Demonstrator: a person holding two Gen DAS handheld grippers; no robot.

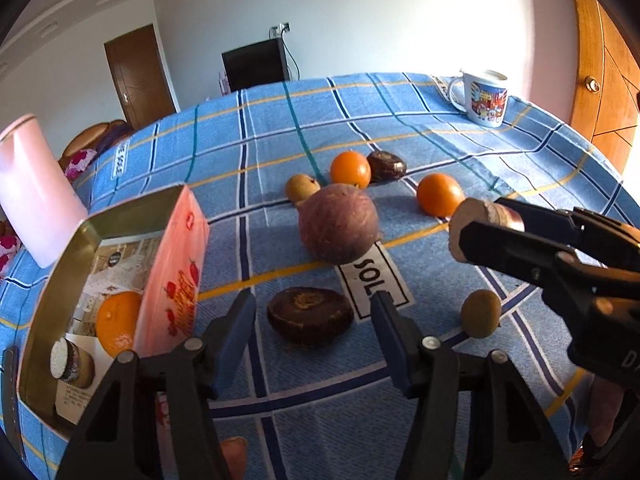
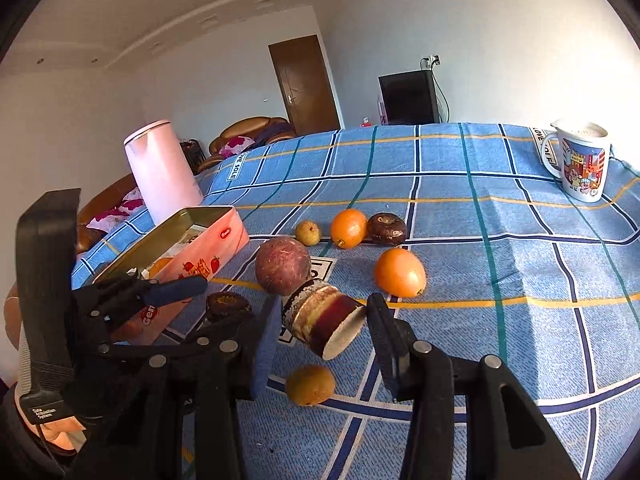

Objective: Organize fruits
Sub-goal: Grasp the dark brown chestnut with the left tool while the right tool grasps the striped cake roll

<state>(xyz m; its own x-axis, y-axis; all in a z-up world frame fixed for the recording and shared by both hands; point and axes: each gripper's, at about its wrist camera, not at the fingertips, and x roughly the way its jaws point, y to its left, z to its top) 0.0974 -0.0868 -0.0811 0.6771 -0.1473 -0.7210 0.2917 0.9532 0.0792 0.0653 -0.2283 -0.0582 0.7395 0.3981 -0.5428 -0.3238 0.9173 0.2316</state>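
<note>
The table (image 2: 520, 240), under a blue checked cloth, fills the middle and right of both views and carries everything loose, so the sorting can be done by short reaches. At the left of the right wrist view stands an open tin (image 2: 224, 236), lid off and long side facing the fruit, judged to be the collecting place since an orange (image 1: 118, 322) and a cut piece already lie inside it, seen at lower left in the left wrist view. The big reddish round fruit (image 1: 338, 228) sits mid-frame, with two oranges, a small pear and a dark flat fruit behind it. The right claw (image 2: 320, 322) pinches a cut cane piece (image 2: 322, 320) across its sides, lifted off the cloth at centre frame, probably bound for the tin. The left claw (image 1: 314, 334), low in its frame, is spread wide with nothing between its jaws, straddling a dark flat fruit (image 1: 310, 314) on the cloth, likely its next pick. A small brown fruit (image 1: 480, 314) lies at lower right, apart from the rest.
</note>
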